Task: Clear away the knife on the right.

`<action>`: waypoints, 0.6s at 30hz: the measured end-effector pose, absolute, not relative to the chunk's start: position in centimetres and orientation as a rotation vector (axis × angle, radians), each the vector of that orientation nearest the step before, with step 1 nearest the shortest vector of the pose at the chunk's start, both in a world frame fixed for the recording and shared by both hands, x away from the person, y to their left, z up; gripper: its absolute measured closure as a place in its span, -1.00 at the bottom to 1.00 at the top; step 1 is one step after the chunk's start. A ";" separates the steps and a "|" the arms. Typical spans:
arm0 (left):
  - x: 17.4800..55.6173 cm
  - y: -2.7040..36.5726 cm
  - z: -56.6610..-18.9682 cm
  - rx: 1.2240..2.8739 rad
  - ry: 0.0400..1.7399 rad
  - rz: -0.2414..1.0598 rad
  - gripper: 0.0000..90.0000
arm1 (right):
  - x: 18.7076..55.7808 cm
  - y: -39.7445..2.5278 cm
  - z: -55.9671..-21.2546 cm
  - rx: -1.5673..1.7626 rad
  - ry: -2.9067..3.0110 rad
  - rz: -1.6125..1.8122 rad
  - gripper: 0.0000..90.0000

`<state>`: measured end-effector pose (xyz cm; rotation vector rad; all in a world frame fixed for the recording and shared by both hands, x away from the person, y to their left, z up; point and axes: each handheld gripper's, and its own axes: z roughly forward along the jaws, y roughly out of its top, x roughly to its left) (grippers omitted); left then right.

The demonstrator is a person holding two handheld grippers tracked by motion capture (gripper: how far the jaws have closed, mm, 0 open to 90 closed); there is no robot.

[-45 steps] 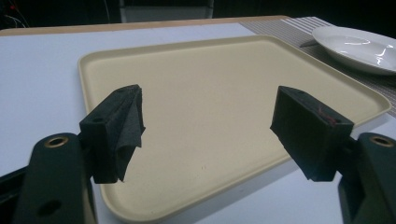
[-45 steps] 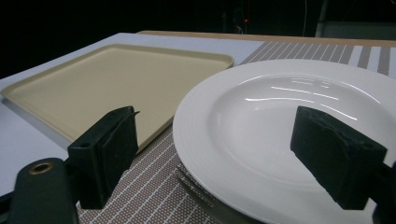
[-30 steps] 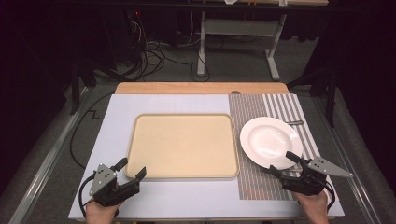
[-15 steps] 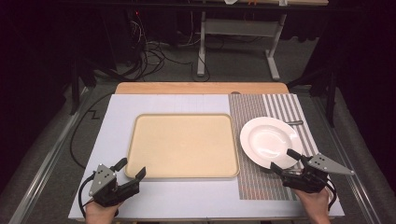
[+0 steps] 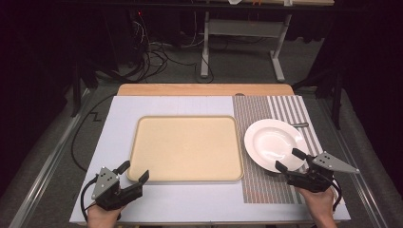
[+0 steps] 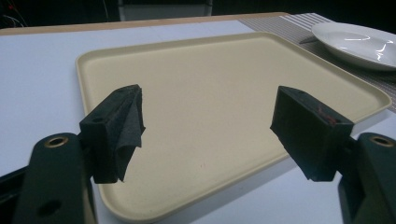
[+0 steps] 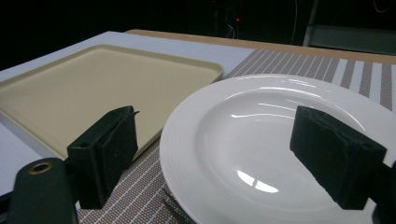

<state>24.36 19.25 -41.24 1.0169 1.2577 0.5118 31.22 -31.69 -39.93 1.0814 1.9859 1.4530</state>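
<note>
Two pairs of black tongs wait at the near edge of a wide bench (image 5: 190, 102) covered in a pale lilac-white sheet, with a strip of bare wood showing along its far edge. Largest on that bench is the rectangular beige plastic tray (image 5: 186, 148) with rounded corners and a low raised rim, lying flat at the centre. To the right of the tray lies a striped placemat in brown and white (image 5: 285, 107), and on it rests the round white ceramic plate (image 5: 274, 144), glossy, with a broad rim; its left edge comes just beside the tray's right rim. A small dark utensil tip (image 5: 299, 125) peeks out from under the plate's far right side; what it is cannot be told.

Held low at the bench's front left, the left tongs (image 5: 133, 174) point at the tray's near left corner; in the left gripper view their jaws are spread wide, nothing between them, the tray rim just ahead. At the front right the right tongs (image 5: 288, 160), with a grey three-cornered plate on top, hang over the near edge of the white plate; in the right gripper view their jaws stand wide apart on either side of the plate's rim, not touching it.
</note>
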 end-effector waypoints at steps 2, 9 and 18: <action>24.4 19.3 -41.2 1.014 1.259 0.512 -0.42 | 31.2 -31.7 -39.9 1.082 1.987 1.453 -0.66; 24.5 19.1 -41.3 1.020 1.265 0.515 -0.42 | 31.6 -31.7 -39.8 1.085 1.997 1.449 -0.65; 24.6 19.1 -41.3 1.017 1.269 0.517 -0.43 | 32.2 -31.6 -39.5 1.094 1.977 1.471 -0.59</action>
